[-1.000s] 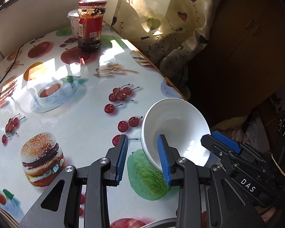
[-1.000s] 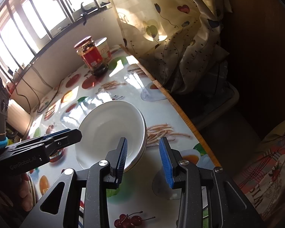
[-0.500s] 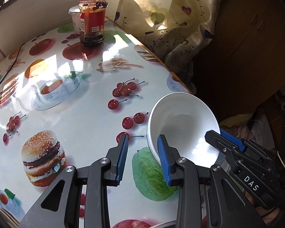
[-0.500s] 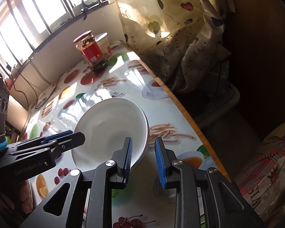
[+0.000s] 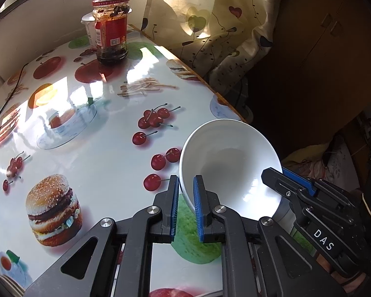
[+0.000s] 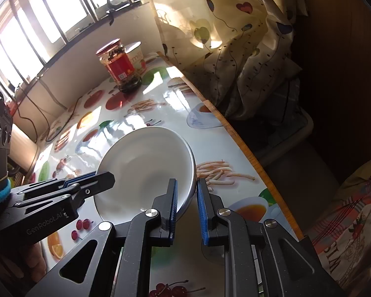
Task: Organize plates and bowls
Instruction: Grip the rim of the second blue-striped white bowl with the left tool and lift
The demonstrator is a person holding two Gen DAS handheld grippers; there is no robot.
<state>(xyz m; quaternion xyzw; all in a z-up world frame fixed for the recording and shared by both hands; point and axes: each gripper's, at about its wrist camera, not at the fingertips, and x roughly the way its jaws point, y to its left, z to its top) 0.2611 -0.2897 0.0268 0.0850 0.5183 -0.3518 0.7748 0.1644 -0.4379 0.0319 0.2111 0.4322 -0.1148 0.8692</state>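
A white bowl [image 5: 231,165] is held tilted above the fruit-print table [image 5: 106,153], near its right edge. My left gripper [image 5: 186,205] is shut on the bowl's near-left rim. My right gripper [image 6: 187,210] is shut on the bowl's right rim, one finger inside and one outside. The bowl also shows in the right wrist view [image 6: 145,170]. The left gripper shows there [image 6: 103,180] at the bowl's left rim, and the right gripper shows in the left wrist view [image 5: 279,175] at the bowl's right rim.
A red-label jar [image 5: 111,29] with a white tub [image 5: 89,32] behind it stands at the table's far end. A heart-print curtain [image 5: 205,24] hangs beyond the table's right edge [image 6: 247,153]. A cable [image 6: 44,99] runs along the far left wall.
Both grippers have closed from open onto the bowl's rim, the right first, then the left. The bowl has tipped a little and stayed near the right edge.
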